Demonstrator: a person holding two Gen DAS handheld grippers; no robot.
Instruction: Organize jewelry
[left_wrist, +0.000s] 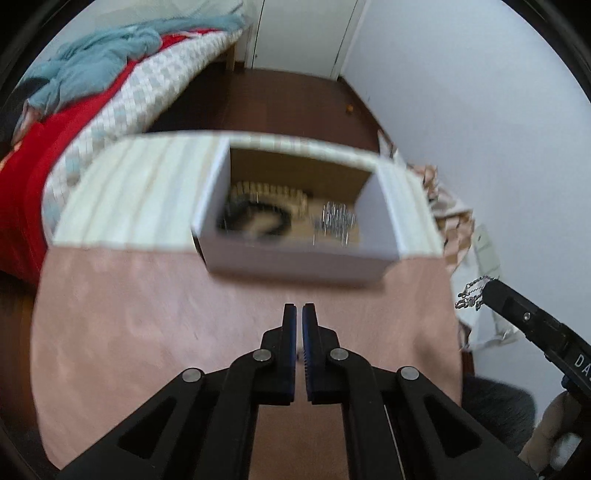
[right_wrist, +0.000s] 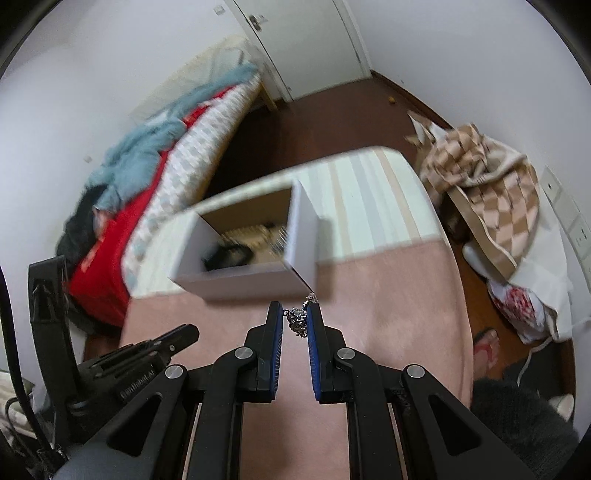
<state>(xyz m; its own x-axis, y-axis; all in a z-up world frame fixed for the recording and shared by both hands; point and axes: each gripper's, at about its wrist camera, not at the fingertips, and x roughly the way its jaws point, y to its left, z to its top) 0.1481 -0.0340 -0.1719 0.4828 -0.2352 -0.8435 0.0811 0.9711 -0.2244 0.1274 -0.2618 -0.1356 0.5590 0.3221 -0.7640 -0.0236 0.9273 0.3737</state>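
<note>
The box (left_wrist: 299, 258) and the jewelry inside it are smeared by motion blur, so the dark ring shape (left_wrist: 255, 219), the pale beads (left_wrist: 273, 192) and the silvery bits (left_wrist: 334, 218) cannot be identified for sure. The chain (right_wrist: 298, 322) in the right claw (right_wrist: 295, 323) is a small bunched tangle, its length unreadable. In the left wrist view, the right claw's body is cut off by the picture's edge.

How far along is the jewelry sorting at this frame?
Done: the white box already holds a black bracelet, a pale beaded piece and something silvery, blurred. In hand: the right gripper pinches a silver chain short of the box. The left gripper is shut, empty. Left: dropping the chain in; no other loose jewelry shows on the pink cloth.
</note>
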